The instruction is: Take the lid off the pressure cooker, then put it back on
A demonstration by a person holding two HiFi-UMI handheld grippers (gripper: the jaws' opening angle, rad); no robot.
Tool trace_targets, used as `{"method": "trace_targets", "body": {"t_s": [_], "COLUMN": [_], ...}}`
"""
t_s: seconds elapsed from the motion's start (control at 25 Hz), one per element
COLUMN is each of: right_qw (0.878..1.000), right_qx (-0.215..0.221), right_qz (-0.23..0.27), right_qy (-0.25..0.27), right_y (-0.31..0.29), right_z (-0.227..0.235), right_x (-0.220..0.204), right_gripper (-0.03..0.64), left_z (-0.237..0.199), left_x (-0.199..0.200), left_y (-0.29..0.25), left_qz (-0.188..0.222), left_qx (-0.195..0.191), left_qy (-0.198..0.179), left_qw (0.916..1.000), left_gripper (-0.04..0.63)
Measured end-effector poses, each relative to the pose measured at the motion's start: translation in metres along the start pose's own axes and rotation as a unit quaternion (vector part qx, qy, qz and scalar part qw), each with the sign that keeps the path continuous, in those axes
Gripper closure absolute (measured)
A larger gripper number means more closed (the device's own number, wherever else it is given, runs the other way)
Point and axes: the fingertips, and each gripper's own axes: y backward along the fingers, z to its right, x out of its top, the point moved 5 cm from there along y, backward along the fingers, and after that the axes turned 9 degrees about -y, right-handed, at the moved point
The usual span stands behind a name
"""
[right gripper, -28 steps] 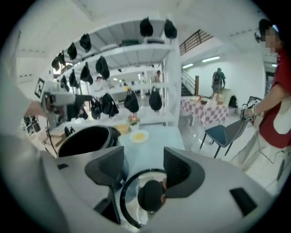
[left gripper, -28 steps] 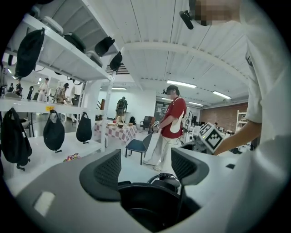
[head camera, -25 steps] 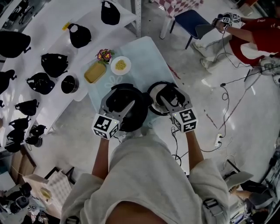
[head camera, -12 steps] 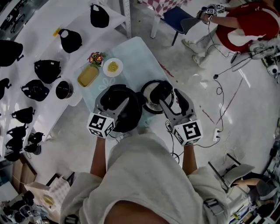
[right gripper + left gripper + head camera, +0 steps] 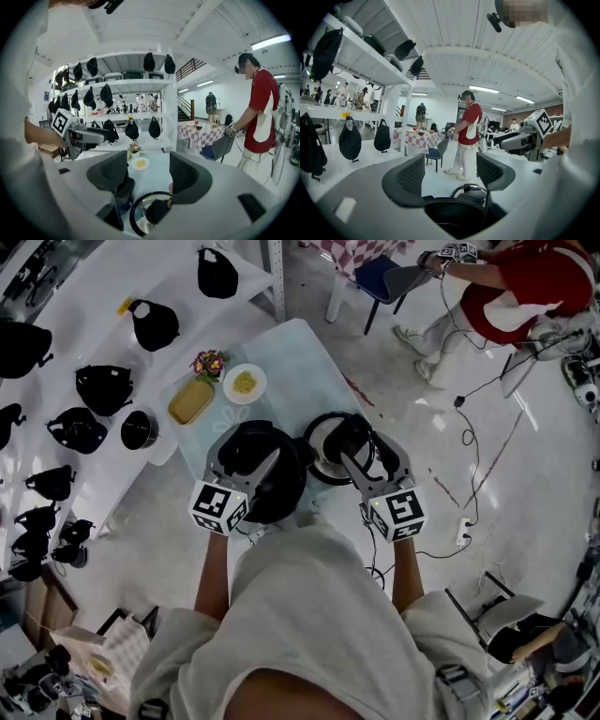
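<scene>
So the lid's off right now. The black round pressure cooker pot (image 5: 283,499) stands open near the front edge of the pale blue counter (image 5: 300,357). Its round lid with a black rim and a chunky black knob (image 5: 324,454) lies flat on the counter just to the right of the pot, pretty much touching it.

The left claw (image 5: 251,457) hangs right over the pot's mouth. In the left gripper view its jaws are wide apart with nothing between them (image 5: 450,173). You look straight down into the dark pot (image 5: 454,218), and the lid (image 5: 471,191) peeks out just beyond it.

The right claw (image 5: 367,451) is over the lid. In the right gripper view its jaws are spread too, gripping nothing (image 5: 149,176). The lid's knob (image 5: 157,212) sits just below the right-hand jaw, and I can't tell if that jaw touches it. The pot (image 5: 121,185) shows behind the left-hand jaw.

Further back on the counter are a yellow rectangular dish (image 5: 190,401), a small white plate with something yellow on it (image 5: 245,383) and a little pot of flowers (image 5: 208,363). White shelves with black bags (image 5: 101,385) run along the left side. A person in a red shirt (image 5: 511,277) is off in the far right corner beside a blue chair (image 5: 377,276).
</scene>
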Motion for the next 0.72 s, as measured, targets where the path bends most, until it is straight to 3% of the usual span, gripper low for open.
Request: {"method": "trace_targets", "body": {"t_s": [0.16,0.32,0.72], "right_qw": [0.997,0.986,0.932], "right_qx": [-0.005,-0.004,0.014], "right_qz": [-0.078,-0.163,-0.361], "right_qy": [-0.009,-0.017,-0.003], "right_y": [-0.025,-0.054,-0.118], "right_z": [0.022,0.044,0.065], "right_x": [-0.044,-0.093,-0.192], "right_gripper": [0.334,0.331,0.330], "left_z": [0.000,-0.002,-0.012], "left_x": [0.000,0.001,-0.004], "left_y": [0.002,0.007,0.024], "left_qz": [0.000,-0.001,-0.008], "left_qx": [0.005,0.012,0.043], "left_qy": [0.000,0.001,0.012], "left_qw": [1.0000,0.9999,0.9990], "left_gripper": [0.268,0.268,0.268]}}
